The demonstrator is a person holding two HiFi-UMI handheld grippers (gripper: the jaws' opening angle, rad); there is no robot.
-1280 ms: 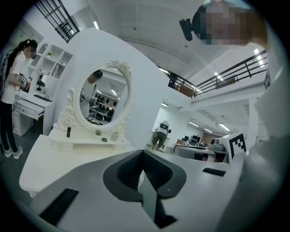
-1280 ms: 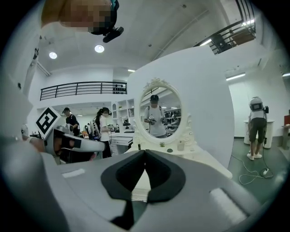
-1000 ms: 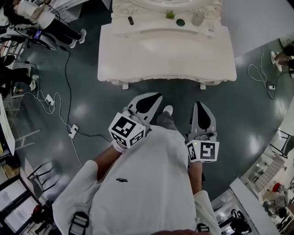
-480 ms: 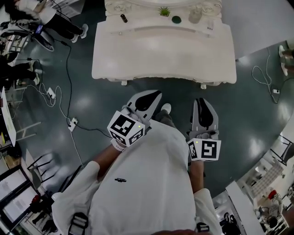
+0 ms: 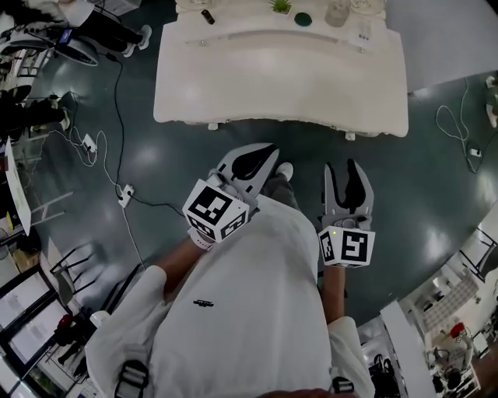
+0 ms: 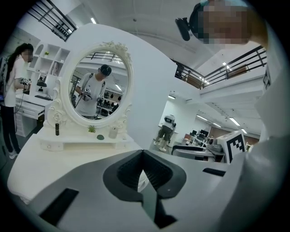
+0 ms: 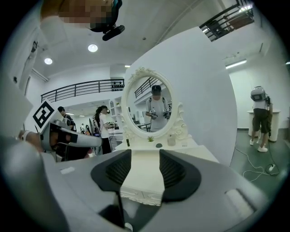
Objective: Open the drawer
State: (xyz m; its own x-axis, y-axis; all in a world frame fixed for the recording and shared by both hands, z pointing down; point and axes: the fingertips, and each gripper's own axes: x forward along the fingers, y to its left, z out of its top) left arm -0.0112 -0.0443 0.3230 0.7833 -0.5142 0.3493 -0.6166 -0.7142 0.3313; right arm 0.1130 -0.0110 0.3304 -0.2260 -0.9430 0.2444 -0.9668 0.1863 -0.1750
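The white dressing table (image 5: pixel 280 78) stands ahead of me on the dark floor, its oval mirror (image 7: pixel 152 108) at the back. Its carved front edge (image 7: pixel 141 195) shows between the jaws in the right gripper view; I cannot make out a drawer handle. My left gripper (image 5: pixel 261 153) is held short of the table with its tips together and nothing in them (image 6: pixel 143 153). My right gripper (image 5: pixel 348 165) is also short of the table; its jaws have just been opening and stand apart with nothing between them (image 7: pixel 145 156).
A small plant (image 5: pixel 280 6), a dark dish (image 5: pixel 303 18), a jar (image 5: pixel 336 12) and a dark bottle (image 5: pixel 206 15) sit at the table's back. Cables (image 5: pixel 117 116) and a power strip (image 5: pixel 124 192) lie on the floor at left. People (image 5: pixel 31 116) stand far left.
Both grippers have moved forward toward the table, which now fills more of the view's top. The right gripper's jaws went from shut to apart. The left stays shut.
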